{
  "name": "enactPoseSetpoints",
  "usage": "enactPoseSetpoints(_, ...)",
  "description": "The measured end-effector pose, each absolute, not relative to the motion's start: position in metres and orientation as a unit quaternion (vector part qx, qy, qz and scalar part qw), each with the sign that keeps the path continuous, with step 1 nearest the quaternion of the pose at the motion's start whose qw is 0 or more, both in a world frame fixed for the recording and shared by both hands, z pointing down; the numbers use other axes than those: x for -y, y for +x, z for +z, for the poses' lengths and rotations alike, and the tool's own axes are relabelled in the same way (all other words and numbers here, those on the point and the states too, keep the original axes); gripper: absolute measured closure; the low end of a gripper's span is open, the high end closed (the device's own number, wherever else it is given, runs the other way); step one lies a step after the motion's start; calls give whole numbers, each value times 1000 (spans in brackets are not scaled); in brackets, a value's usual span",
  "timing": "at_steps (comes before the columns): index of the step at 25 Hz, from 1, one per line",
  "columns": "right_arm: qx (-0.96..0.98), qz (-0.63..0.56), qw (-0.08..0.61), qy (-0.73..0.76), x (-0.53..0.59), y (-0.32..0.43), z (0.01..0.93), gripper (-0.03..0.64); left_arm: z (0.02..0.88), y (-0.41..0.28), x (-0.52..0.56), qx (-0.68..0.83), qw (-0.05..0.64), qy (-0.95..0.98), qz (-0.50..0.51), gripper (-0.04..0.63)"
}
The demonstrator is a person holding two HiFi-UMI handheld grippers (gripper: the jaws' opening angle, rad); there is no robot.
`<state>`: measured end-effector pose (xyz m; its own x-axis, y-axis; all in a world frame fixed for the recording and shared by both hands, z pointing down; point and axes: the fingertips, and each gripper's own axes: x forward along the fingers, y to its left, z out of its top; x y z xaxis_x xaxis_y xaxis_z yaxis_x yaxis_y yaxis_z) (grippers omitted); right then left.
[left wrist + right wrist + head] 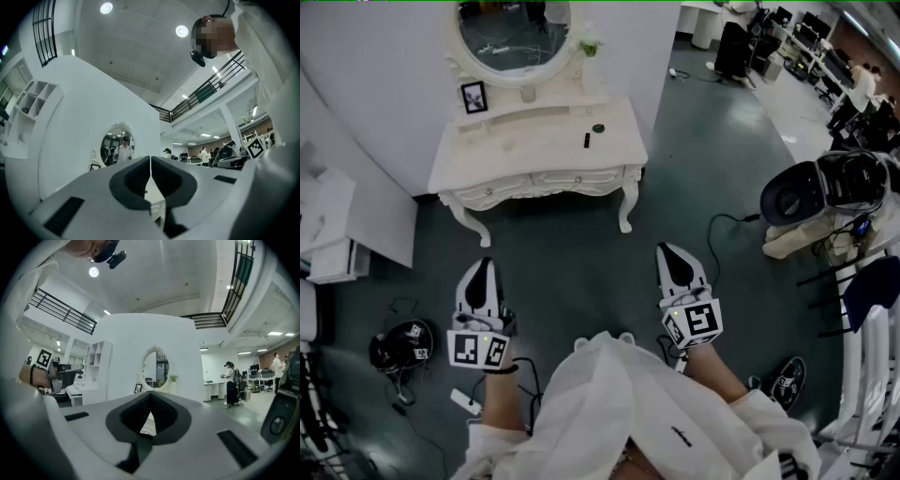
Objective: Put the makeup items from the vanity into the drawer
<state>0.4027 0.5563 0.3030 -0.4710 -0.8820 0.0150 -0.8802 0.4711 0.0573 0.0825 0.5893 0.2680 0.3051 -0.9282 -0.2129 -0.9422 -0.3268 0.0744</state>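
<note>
A white vanity (516,155) with an oval mirror (514,33) stands against the wall, well ahead of both grippers. On its top lie a small black stick (587,140) and a round dark compact (598,128). Its drawer (577,178) is closed. My left gripper (485,264) hangs over the dark floor at the lower left, jaws together and empty. My right gripper (668,249) is level with it at the right, also shut and empty. In the left gripper view the left gripper (150,159) points at the mirror (117,143). The right gripper (151,395) faces the mirror (157,369).
A framed photo (473,97) and a small plant (589,44) stand on the vanity. A black device with cables (398,347) lies on the floor at the left. White shelving (328,225) is beside it. Headset gear (825,187) and a chair (862,356) crowd the right.
</note>
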Motion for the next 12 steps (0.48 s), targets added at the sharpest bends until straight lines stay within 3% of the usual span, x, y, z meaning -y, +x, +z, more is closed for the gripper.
enactPoseSetpoints(12, 859, -14, 27, 512, -549, 382, 310, 598, 272, 70, -579, -569, 36, -814, 107, 561)
